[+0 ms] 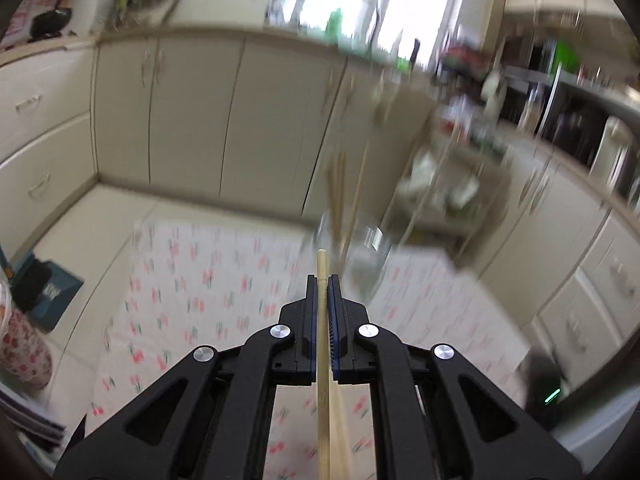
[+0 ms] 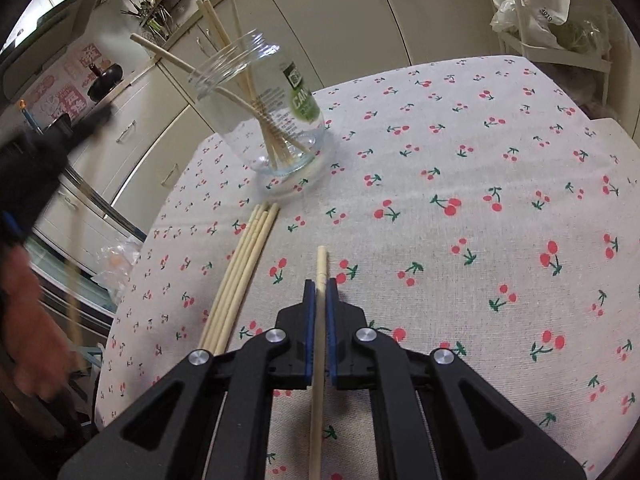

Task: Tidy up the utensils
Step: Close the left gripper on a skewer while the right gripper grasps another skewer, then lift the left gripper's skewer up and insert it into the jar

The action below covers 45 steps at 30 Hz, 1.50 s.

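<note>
My counter (image 2: 460, 152) wears a rough cherry-print cloth. On it stands a clear glass jar (image 2: 276, 120) holding several wooden sticks, four loose chopsticks (image 2: 244, 272) lying beside. My right gripper (image 2: 319, 292) has its jaws narrowed onto one pale chopstick (image 2: 318, 360); my left gripper (image 1: 322, 292) pinches another stick (image 1: 322, 360), the view beyond it blurred.

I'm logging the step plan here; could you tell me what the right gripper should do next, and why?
Probably carry it toward the glass jar and tip its load in: the right gripper is shut on a chopstick, the jar already holds several, and more chopsticks lie on the cloth.
</note>
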Available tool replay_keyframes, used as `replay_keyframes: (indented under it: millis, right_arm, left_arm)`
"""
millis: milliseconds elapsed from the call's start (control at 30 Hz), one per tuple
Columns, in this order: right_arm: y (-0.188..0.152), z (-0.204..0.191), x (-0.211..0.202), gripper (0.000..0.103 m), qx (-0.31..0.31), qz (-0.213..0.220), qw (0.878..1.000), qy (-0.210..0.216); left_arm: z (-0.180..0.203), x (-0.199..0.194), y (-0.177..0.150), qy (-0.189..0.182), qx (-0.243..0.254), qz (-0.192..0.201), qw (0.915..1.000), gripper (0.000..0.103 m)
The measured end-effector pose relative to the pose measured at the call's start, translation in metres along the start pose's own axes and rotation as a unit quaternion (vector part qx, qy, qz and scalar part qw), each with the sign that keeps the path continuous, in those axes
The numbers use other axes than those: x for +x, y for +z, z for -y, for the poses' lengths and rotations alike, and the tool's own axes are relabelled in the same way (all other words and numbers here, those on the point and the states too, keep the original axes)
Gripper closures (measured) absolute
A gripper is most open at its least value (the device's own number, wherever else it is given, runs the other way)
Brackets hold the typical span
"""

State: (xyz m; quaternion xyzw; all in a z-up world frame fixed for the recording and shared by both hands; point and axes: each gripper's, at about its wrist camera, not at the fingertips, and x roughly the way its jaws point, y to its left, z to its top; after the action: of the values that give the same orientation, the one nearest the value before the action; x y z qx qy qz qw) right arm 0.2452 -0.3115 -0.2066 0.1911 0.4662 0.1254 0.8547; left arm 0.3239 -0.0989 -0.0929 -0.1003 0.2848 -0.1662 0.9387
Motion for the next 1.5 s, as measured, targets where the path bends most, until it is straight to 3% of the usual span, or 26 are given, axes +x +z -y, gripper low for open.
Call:
replay_keyframes:
  millis: [200, 367, 633, 867, 1133, 1500]
  right_arm:
    - [-0.001, -0.001, -0.001, 0.097, 0.001, 0.002, 1.000, 0.000]
    - [-0.001, 0.000, -0.001, 0.097, 0.001, 0.002, 1.000, 0.002]
    - [-0.001, 0.000, -0.001, 0.097, 0.002, 0.003, 1.000, 0.002]
    - [-0.001, 0.001, -0.002, 0.097, 0.001, 0.003, 1.000, 0.002]
    - [-0.001, 0.001, -0.002, 0.097, 0.001, 0.002, 1.000, 0.002]
    - [-0.001, 0.001, -0.002, 0.097, 0.000, 0.002, 1.000, 0.002]
  left_arm:
    - [0.021, -0.028, 0.041, -0.007, -0.012, 0.106, 0.9943, 0.098]
    - [0.030, -0.021, 0.067, 0.004, -0.034, 0.165, 0.9857, 0.098]
    - [0.038, 0.017, 0.099, 0.030, -0.056, 0.223, 0.9727, 0.098]
    - [0.051, 0.044, 0.109, 0.066, -0.045, 0.282, 0.9562, 0.098]
    - [0.058, 0.073, 0.101, 0.093, -0.034, 0.303, 0.9479, 0.098]
    - [0.042, 0.094, 0.071, 0.105, -0.030, 0.286, 0.9519, 0.098]
